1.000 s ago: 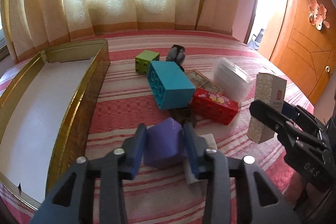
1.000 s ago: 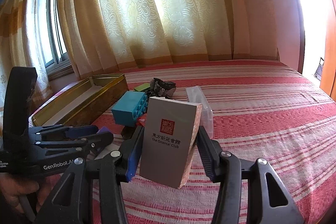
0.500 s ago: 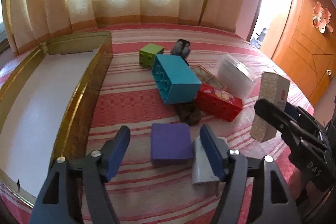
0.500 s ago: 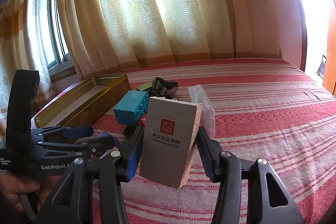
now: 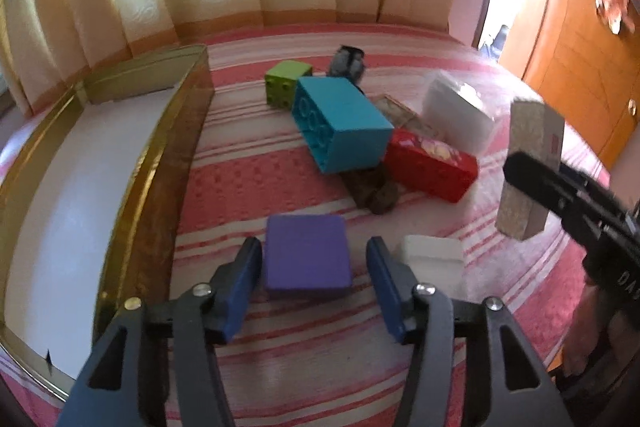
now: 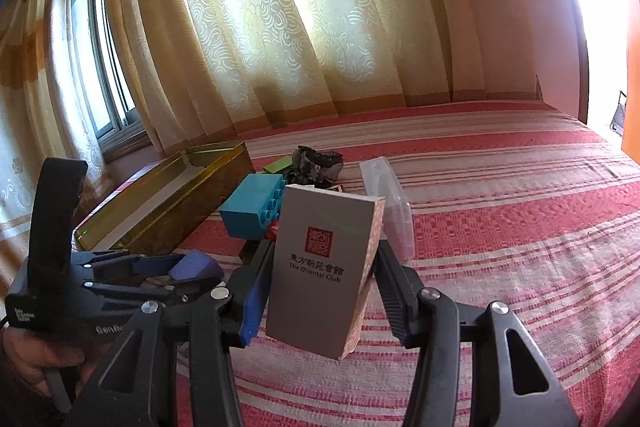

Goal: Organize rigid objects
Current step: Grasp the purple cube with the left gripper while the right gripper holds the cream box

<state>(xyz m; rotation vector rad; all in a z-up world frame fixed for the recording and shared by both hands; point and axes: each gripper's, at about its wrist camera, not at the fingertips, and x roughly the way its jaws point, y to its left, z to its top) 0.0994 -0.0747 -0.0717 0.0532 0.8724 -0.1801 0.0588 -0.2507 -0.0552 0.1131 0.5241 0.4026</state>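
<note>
The gold tray lay along the left edge of the striped bed cover, its near end cut off by the frame. The teal brick sat on its side near the middle, with the green brick just behind it and the red box touching its right end. A dark brown lump was partly hidden under the teal brick; what it was could not be made out. A clear plastic box stood behind the red box.

The right gripper was clenched on the grey card box, both pads pressed to its sides, holding it tilted above the cover.

The left gripper had its jaws closing with the purple block between them. The block lay flat on the cover, the left pad just beside it and a clear gap at the right pad. A white block lay just outside the right finger, its near part blurred.
</note>
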